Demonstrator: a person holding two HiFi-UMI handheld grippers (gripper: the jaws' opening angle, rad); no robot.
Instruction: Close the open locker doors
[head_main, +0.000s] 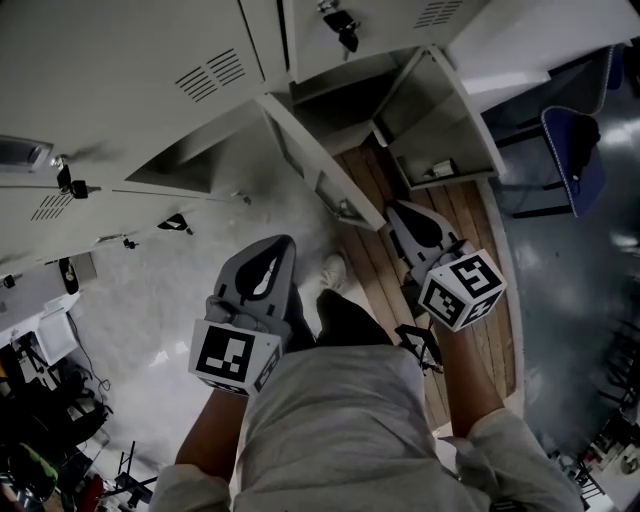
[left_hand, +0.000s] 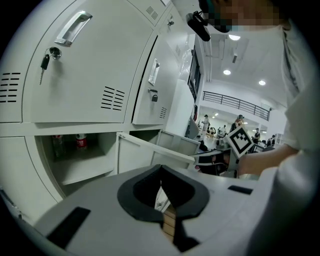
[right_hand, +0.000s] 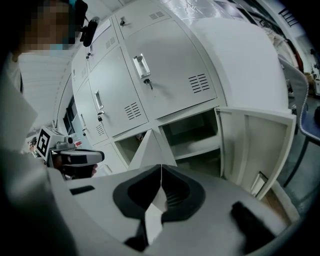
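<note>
Pale speckled flooring (head_main: 160, 300) and a strip of wooden planks (head_main: 470, 220) lie below a bank of grey sheet-metal lockers (head_main: 120, 60) with louvred vents. The left gripper (head_main: 272, 247) and the right gripper (head_main: 402, 212) each have their jaws pressed together on nothing. Near them, the open locker doors (head_main: 318, 165), thin flat panels, stand swung out from the lower row.

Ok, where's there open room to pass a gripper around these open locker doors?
Free: the pale floor left of the middle open door, and the wooden strip between that door and the right compartment. Crowded: the blue chair at far right and the cluttered corner at lower left.
</note>
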